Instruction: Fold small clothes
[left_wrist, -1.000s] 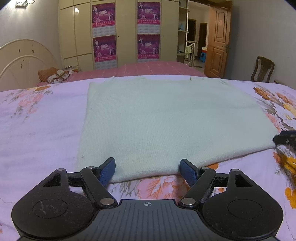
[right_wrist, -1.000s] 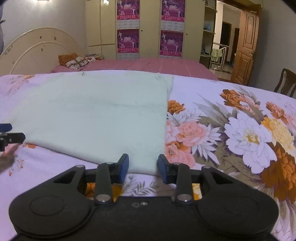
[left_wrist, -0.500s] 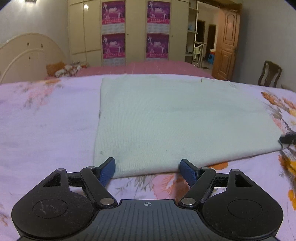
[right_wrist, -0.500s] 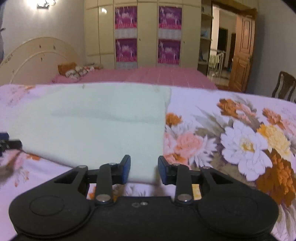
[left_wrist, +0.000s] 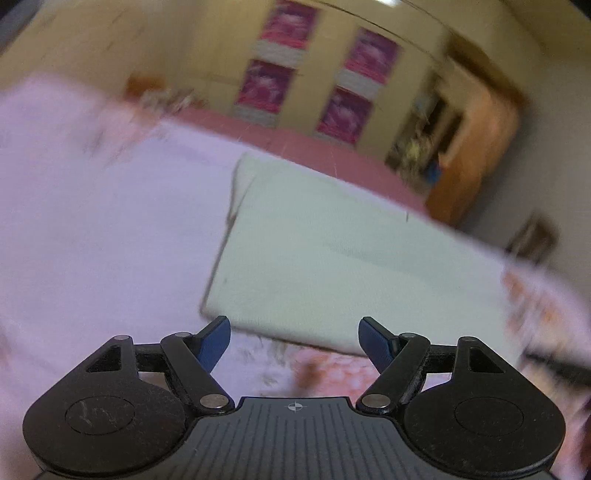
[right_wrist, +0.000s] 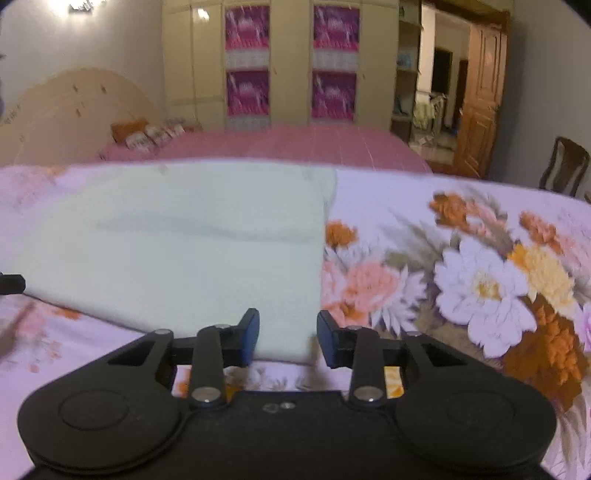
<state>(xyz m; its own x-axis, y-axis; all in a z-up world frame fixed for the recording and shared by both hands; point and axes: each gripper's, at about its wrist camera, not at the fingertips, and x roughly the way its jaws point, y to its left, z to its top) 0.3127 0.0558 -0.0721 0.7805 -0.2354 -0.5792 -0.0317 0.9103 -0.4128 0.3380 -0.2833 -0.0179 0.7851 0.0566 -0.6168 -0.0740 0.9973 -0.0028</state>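
Garment (right_wrist: 184, 251), one pale green piece, is lying flat on the flowered bedspread (right_wrist: 480, 266), already folded into a rectangle with a doubled layer showing at its far left corner. Compared with half a second ago, the left gripper (left_wrist: 294, 332) is swinging and tilting; its view is now rolled and blurred, and its spread fingers are sitting just short of the garment's near left corner rather than square to the near edge. The right gripper (right_wrist: 287, 338) is holding almost the same station, fingers parted and straddling the garment's near right corner without pinching it. Judgement: both corners are being lined up for the next fold; no grasp is made yet. Count: one garment, two grippers, one chair (right_wrist: 565, 166) beyond the garment's right side.
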